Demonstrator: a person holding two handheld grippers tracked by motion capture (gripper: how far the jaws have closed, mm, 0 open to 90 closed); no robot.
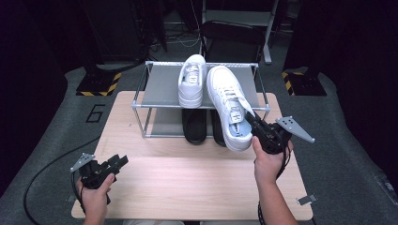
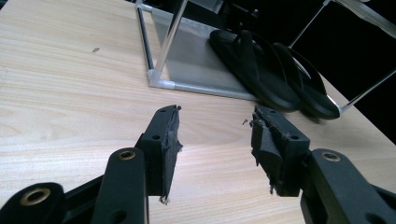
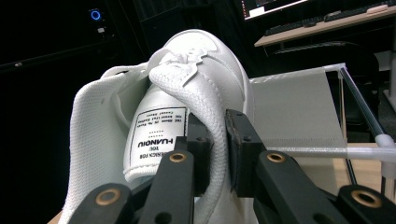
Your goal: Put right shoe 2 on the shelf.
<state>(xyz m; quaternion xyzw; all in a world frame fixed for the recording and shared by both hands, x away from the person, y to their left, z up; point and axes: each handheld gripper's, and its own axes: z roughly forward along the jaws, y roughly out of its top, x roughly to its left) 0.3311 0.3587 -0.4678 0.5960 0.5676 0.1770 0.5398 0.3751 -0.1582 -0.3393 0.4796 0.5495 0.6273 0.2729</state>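
Note:
My right gripper (image 1: 256, 124) is shut on the collar of a white sneaker (image 1: 230, 105), which hangs tilted over the front right of a metal shoe rack (image 1: 162, 89), its toe over the top shelf. In the right gripper view the jaws pinch the padded collar of the white sneaker (image 3: 187, 93) beside the labelled tongue. A second white sneaker (image 1: 192, 80) lies on the top shelf. A pair of black flip-flops (image 1: 195, 125) sits on the bottom shelf, seen as black flip-flops (image 2: 261, 70) in the left gripper view. My left gripper (image 1: 119, 163) stands open and empty near the table's front left corner.
The rack stands at the back of a light wooden table (image 1: 187, 178). The rack's corner post (image 2: 161, 70) rises ahead of my left gripper (image 2: 215, 140). Dark floor, a chair (image 1: 232, 35) and equipment stands lie beyond the table.

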